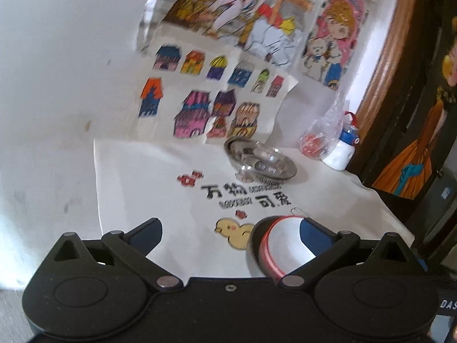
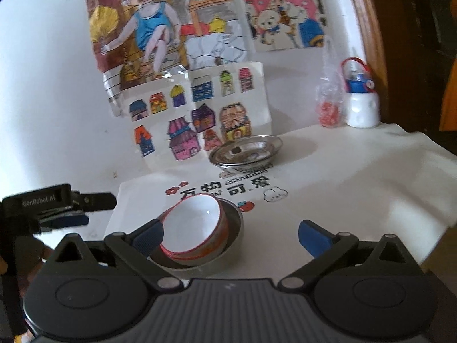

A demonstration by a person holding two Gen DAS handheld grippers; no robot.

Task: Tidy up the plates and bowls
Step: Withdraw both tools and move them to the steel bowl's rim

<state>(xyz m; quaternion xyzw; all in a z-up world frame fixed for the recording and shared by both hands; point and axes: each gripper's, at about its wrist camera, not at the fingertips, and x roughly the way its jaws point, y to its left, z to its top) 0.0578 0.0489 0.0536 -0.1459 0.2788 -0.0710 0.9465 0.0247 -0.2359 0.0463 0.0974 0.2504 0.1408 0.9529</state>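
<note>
A white bowl with a red rim (image 2: 194, 225) lies tilted inside a steel bowl (image 2: 238, 228) on the white printed cloth (image 2: 342, 185). My right gripper (image 2: 231, 237) is open just behind them, and its left blue pad (image 2: 148, 235) sits close to the bowl's rim without pressing on it. Farther back, a shallow steel dish (image 2: 245, 151) stands near the drawings. My left gripper (image 1: 231, 234) is open too. The red-rimmed bowl (image 1: 282, 243) shows beside its right pad (image 1: 312, 233), partly hidden by it. The steel dish (image 1: 260, 160) lies ahead. The left gripper (image 2: 100, 210) reaches in from the left in the right wrist view.
Coloured drawings (image 2: 200, 108) lean against the white wall behind the cloth. At the back right stand a clear bag of red items (image 2: 328, 108) and a white bottle with a blue and red cap (image 2: 361, 103). A wooden frame edge (image 2: 368, 28) bounds the right side.
</note>
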